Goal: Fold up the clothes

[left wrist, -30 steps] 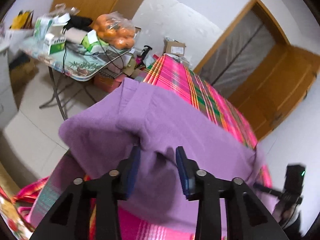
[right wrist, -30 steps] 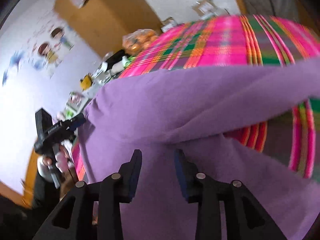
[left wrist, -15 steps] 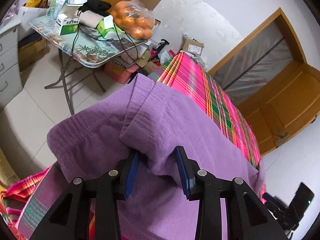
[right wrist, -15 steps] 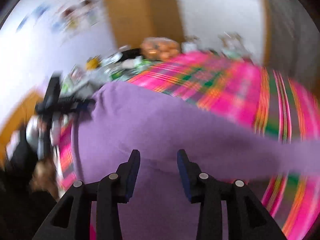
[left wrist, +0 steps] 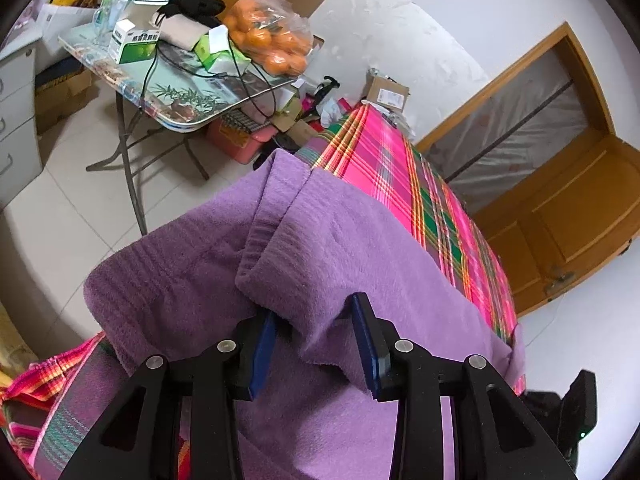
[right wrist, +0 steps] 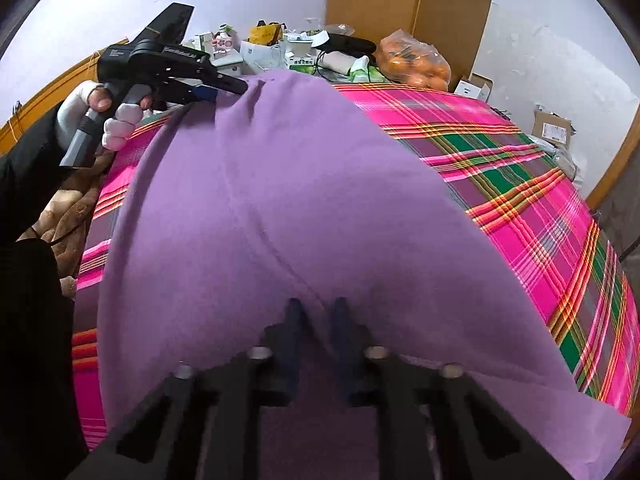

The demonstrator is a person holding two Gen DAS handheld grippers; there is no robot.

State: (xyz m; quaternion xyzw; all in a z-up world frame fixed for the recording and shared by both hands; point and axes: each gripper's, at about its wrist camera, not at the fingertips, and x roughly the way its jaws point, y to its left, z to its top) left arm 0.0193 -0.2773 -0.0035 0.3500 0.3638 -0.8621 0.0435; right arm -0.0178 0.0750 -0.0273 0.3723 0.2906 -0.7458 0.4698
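A purple fleece garment (left wrist: 360, 240) (right wrist: 280, 200) lies spread over the pink plaid bed cover (left wrist: 400, 168) (right wrist: 520, 208). In the left wrist view my left gripper (left wrist: 314, 308) stands open. A thick folded corner of the garment bulges between its blue pads and covers the left pad's tip. The right wrist view shows my right gripper (right wrist: 317, 304) shut on a pinch of the garment at its near edge, along a seam. At the garment's far end, a gloved hand (right wrist: 100, 100) holds the left gripper (right wrist: 236, 87).
A folding table (left wrist: 180, 92) beyond the bed's end carries boxes, cables and a bag of oranges (left wrist: 272, 40) (right wrist: 416, 64). Wooden doors (left wrist: 580, 220) stand to the right. A brown plush blanket (right wrist: 68, 216) lies at the bed's left edge. Tiled floor (left wrist: 80, 200) lies beside the bed.
My right gripper's fingers have drawn together onto the garment, and its view has swung across the bed. The left gripper keeps the same finger gap with the folded corner between its pads.
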